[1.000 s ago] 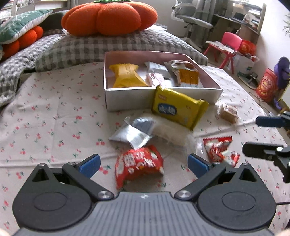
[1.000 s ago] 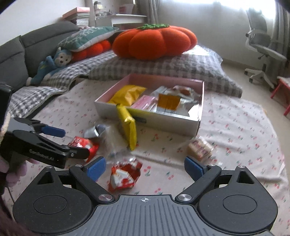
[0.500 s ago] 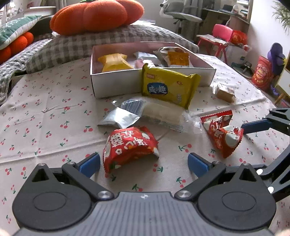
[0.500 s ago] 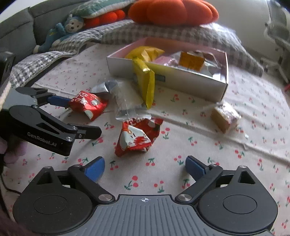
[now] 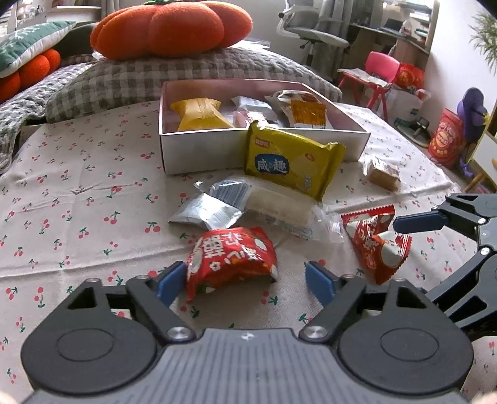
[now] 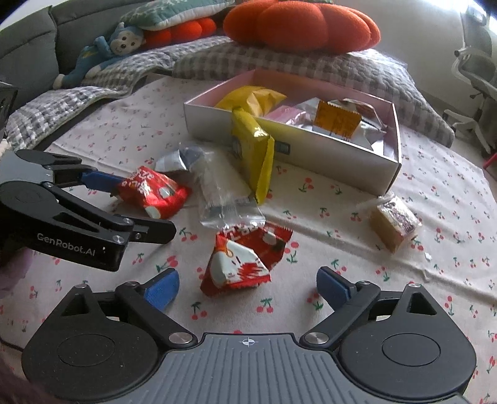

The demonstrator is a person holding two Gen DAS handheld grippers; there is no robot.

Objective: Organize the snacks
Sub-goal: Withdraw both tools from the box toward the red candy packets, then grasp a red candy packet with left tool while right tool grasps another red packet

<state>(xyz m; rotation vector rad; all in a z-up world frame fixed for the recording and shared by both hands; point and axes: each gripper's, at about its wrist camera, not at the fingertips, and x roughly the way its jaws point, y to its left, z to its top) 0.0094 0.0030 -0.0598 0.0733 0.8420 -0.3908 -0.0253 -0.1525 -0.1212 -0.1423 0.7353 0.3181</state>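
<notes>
On the cherry-print cloth, a red snack packet (image 5: pixel 231 259) lies between the jaws of my left gripper (image 5: pixel 245 281). The jaws are closing; the left pad (image 5: pixel 169 284) is at the packet's edge and the right pad stands apart. A second red-and-white packet (image 6: pixel 245 261) lies between the closing jaws of my right gripper (image 6: pixel 248 286), with neither pad touching it. Behind stands a white box (image 5: pixel 202 152) with several snacks inside. A yellow packet (image 5: pixel 292 163) leans on its front wall. A clear packet (image 5: pixel 279 208) and a silver one (image 5: pixel 205 213) lie in between.
A wrapped cake slice (image 6: pixel 393 223) lies to the right on the cloth. Behind the box are checked pillows (image 5: pixel 139 77) and an orange pumpkin cushion (image 5: pixel 174 28). A plush monkey (image 6: pixel 102 52) sits on the sofa to the left. An office chair (image 5: pixel 313 28) stands far right.
Both grippers have dropped closer to the cloth, each around its red packet. The left jaws have narrowed around theirs, and the right jaws have drawn in slightly.
</notes>
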